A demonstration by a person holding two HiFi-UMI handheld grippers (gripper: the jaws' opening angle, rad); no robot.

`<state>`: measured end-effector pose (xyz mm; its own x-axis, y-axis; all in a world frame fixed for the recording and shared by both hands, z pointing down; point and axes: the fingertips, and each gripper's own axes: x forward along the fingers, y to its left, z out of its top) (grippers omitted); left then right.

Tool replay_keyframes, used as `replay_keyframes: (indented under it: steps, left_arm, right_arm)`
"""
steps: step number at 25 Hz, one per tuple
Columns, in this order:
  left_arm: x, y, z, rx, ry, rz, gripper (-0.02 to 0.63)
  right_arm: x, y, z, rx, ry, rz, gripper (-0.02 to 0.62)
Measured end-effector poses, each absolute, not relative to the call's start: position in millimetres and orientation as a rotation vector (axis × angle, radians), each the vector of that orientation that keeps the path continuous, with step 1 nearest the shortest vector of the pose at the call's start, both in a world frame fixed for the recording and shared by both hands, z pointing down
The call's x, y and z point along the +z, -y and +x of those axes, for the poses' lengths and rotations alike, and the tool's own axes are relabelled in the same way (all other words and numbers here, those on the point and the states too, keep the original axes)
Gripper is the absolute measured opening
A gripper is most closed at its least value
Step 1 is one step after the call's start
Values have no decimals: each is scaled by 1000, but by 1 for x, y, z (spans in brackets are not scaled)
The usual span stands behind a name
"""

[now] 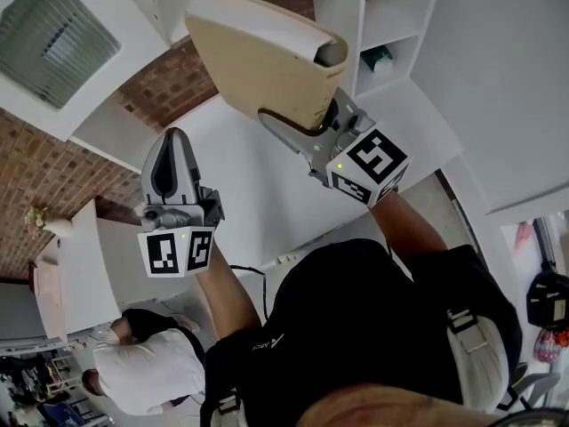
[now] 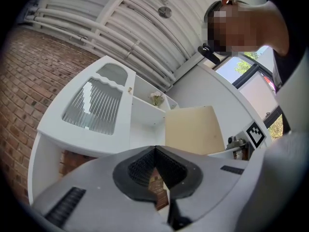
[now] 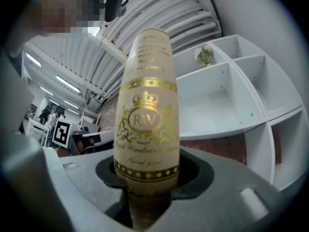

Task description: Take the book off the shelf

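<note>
On the left, the left gripper (image 1: 174,145) hung empty, jaws pressed together, while the right gripper (image 1: 307,118) pinched the cream book (image 1: 267,60) by its spine, apparently clear of the white shelf (image 1: 348,16), so removal looked essentially done.

A red-brown brick wall (image 1: 169,87) runs from nine o'clock up towards eleven o'clock in the head view. At ten o'clock a ribbed glass panel (image 1: 53,38) sits in a white frame. A small green and white bundle (image 1: 378,58) lies at one o'clock. At seven o'clock a person in a white top (image 1: 151,367) bends over, seen from above. A black bag (image 1: 547,299) shows at the edge at four o'clock. In the left gripper view, a ribbed metal ceiling (image 2: 145,28) with pipes fills twelve o'clock.
</note>
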<state>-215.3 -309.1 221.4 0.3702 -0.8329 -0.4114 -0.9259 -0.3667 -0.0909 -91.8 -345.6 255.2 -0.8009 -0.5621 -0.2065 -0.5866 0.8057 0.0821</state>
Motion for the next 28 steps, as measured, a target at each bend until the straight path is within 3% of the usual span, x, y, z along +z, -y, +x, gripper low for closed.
replay_keyframes:
  steps: [28]
  left_arm:
    - [224, 307, -223, 400, -1601, -2291, -2]
  right_arm:
    - [281, 349, -96, 167, -2874, -886, 207]
